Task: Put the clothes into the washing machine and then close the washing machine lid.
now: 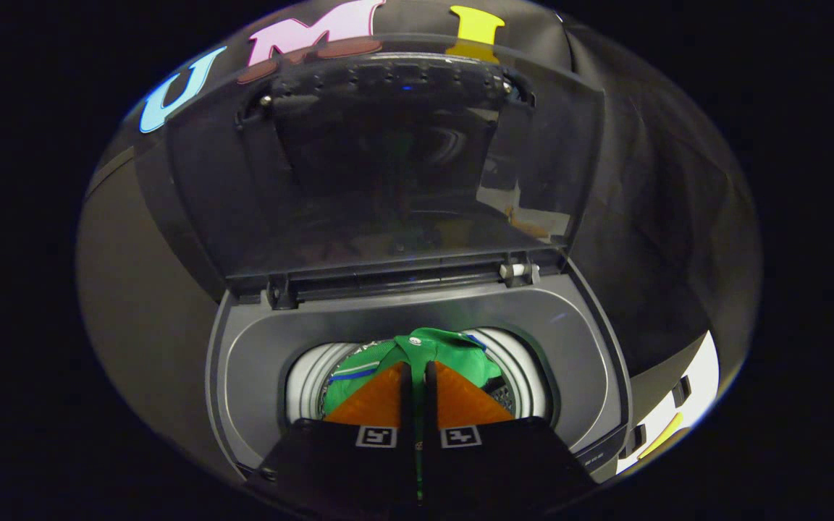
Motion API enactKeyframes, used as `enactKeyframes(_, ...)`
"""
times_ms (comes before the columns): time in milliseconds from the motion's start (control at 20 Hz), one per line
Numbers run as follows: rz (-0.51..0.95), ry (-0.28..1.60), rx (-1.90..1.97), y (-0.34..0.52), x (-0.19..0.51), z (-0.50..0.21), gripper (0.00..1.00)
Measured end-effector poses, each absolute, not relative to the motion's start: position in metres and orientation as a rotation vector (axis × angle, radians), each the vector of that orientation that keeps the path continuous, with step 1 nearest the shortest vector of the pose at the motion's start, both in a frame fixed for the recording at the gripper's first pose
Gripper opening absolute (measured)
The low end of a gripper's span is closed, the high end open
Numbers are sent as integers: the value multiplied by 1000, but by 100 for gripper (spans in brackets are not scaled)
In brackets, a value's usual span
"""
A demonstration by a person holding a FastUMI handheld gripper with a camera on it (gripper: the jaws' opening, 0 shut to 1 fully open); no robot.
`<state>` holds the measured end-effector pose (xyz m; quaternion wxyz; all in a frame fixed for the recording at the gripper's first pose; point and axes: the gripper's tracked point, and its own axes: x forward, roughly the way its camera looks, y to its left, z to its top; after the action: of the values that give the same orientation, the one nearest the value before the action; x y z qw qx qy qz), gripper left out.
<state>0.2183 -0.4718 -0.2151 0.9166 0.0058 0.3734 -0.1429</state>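
The green garment [437, 356] hangs pinched in my gripper [418, 367]: my two fingers are pressed nearly together with only a thin strip of the cloth showing in the slit between them, and the fabric bunches up at my fingertips and spills to either side just ahead of them. On the part lying off my left finger I can see a blue and white trim. The cloth sits over the mouth of the drum [511, 362], whose pale ribbed wall curves around beyond my fingers on both sides; a patch of its perforated metal shows just past my right finger. How much of the garment rests in the drum and how much merely dangles there, I cannot tell.

Around the drum opening runs the grey top deck of the washing machine [569, 325], which surrounds my fingers on every side. Farther beyond, the washing machine lid [388, 188] stands raised and open, hinged at the back edge of the deck, its dark glossy panel facing me and throwing back dim reflections. A small white hinge piece [520, 270] sits at the lid's base, beyond my right finger. Behind the lid hangs the booth's black cloth wall [649, 188].
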Motion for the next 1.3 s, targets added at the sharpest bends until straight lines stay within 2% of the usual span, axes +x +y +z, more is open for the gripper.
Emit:
enactKeyframes(200, -306, 792, 22, -482, 211, -224, 99)
enactKeyframes(600, -315, 785, 91, -479, 202, -214, 100)
enactKeyframes(1300, -239, 649, 96, -460, 204, -146, 99)
